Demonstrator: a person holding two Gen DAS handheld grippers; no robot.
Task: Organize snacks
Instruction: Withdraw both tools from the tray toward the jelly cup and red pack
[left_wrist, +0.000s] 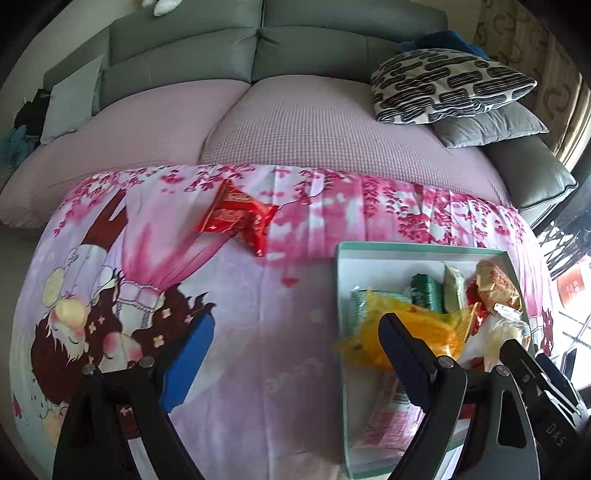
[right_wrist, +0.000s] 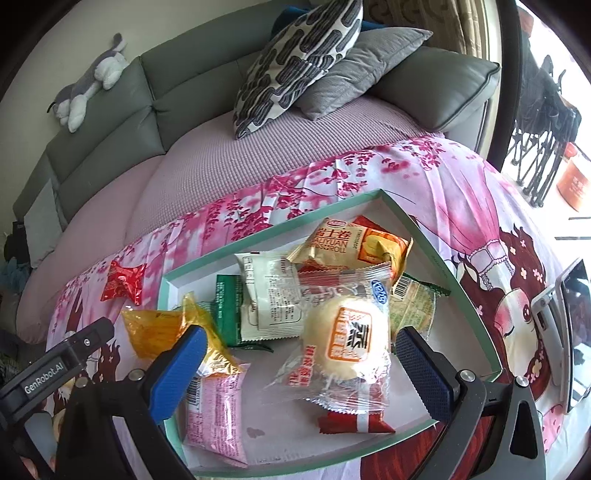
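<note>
A red snack packet lies alone on the pink printed cloth, left of and beyond the box. The mint-rimmed white box holds several packets. Among them are a bun in a clear wrapper, a white packet, an orange roll packet, a green one and a pink one. A yellow packet lies across the box's left rim. My left gripper hangs open over the cloth, its right finger above the yellow packet. My right gripper is open over the box, its pads either side of the bun without touching it.
The cloth covers a table in front of a grey sofa with a pink seat cover. A patterned cushion and a grey one sit at its right end. A plush toy lies on the backrest. A phone stands right of the box.
</note>
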